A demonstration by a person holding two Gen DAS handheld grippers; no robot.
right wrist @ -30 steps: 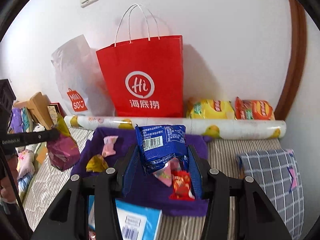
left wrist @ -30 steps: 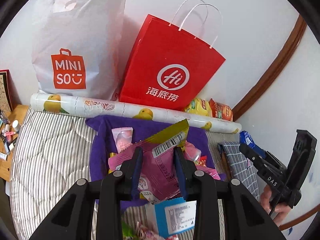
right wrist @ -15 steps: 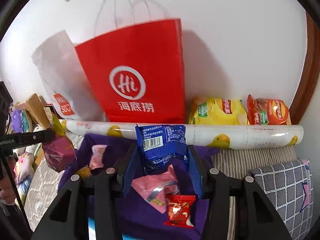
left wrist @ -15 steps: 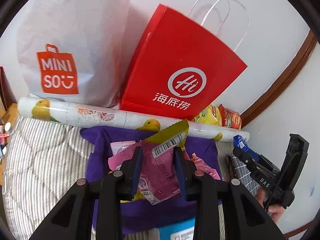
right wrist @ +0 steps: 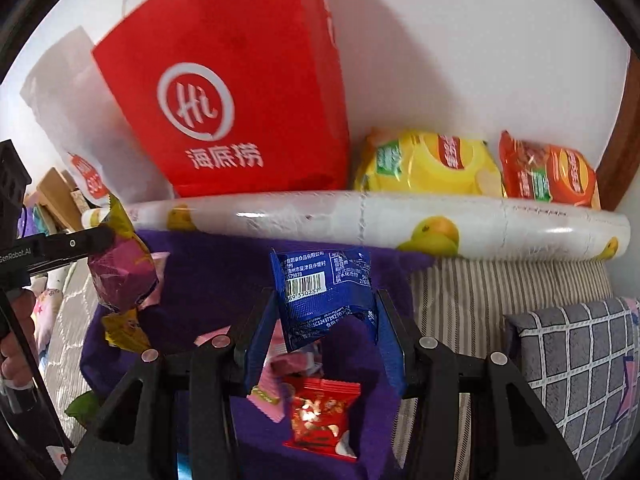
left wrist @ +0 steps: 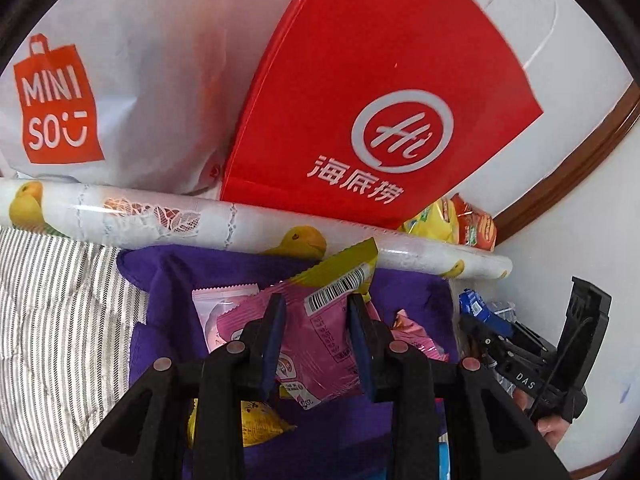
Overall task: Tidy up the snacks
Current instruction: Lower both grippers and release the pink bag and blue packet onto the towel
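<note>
While both hands hang over the purple cloth (right wrist: 208,280), we note each claw loaded. Our left gripper (left wrist: 316,332) is clamped on a pink packet (left wrist: 316,344) with a yellow top edge, pads pressing its sides, barcode up. Our right gripper (right wrist: 324,320) pinches a blue packet (right wrist: 326,284), which buckles between the pads and stands up out of them.

Loose snacks lie on the cloth below: a red sachet (right wrist: 320,416), a pink wrapper (right wrist: 276,364), a yellow pack (left wrist: 256,420). Behind a printed roll (right wrist: 400,216) stand a red bag (right wrist: 240,92) and a white bag (left wrist: 120,80); two chip bags (right wrist: 432,164) lean on the wall beside them.

Risks, as we judge them:
- The blue packet is held only by its lower part. It is slick and already bent; a jolt could slide it out onto the pile.
- The pink packet crumples in the grip, so its contents may crush if we squeeze harder.
- Both claws work close together over one cloth. Crossing paths could knock one packet from the other's grip.
- Should the packets belong in the red bag, its mouth is out of view and it leans; a nudge from a claw may tip it.
- Dropping onto the heap would scatter what lies there.
</note>
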